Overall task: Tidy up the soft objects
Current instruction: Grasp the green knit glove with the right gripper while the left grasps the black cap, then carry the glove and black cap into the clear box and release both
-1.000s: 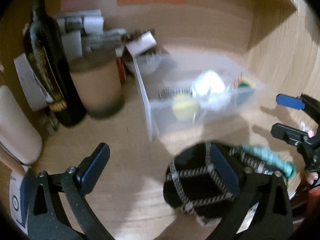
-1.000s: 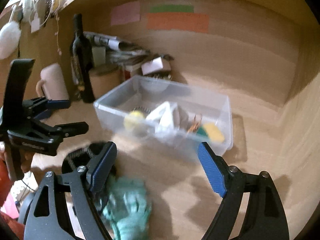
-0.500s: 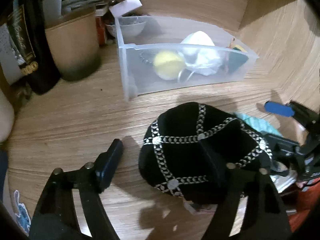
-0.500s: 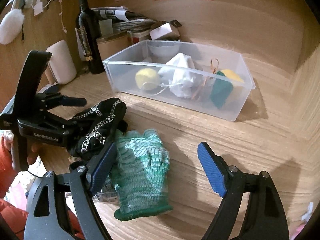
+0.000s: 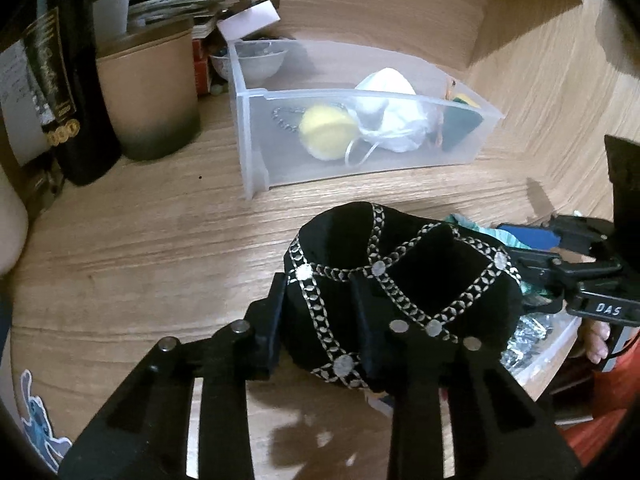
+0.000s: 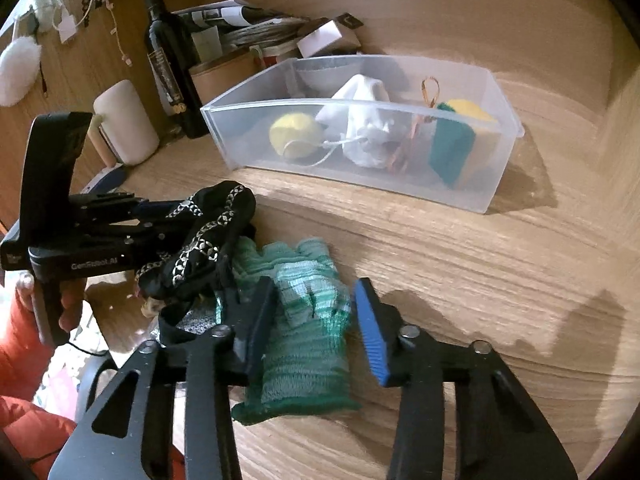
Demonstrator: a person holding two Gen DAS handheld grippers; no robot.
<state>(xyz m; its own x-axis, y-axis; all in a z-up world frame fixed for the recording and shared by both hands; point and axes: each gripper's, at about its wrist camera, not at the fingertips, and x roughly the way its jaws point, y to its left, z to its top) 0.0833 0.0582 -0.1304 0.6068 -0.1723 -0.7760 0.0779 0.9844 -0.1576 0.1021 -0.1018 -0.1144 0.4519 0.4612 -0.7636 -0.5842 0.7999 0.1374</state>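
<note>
Left jaws clamp one black cap (image 5: 404, 272), right jaws open astride one green glove (image 6: 304, 320) — one bin (image 6: 256, 148)

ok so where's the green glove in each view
Left wrist view: only a sliver of the green glove shows, right of centre, behind the black cap.
Right wrist view: the glove lies lower centre, between the right tool fingers, beside the cap.
Shared landmark: the clear bin holding the white mask.

We hold black grippers with silver rivets; the right gripper (image 6: 316, 316) has blue ribbed pads (image 6: 370, 332). Our sleeves (image 6: 20, 344) are orange-red.
</note>
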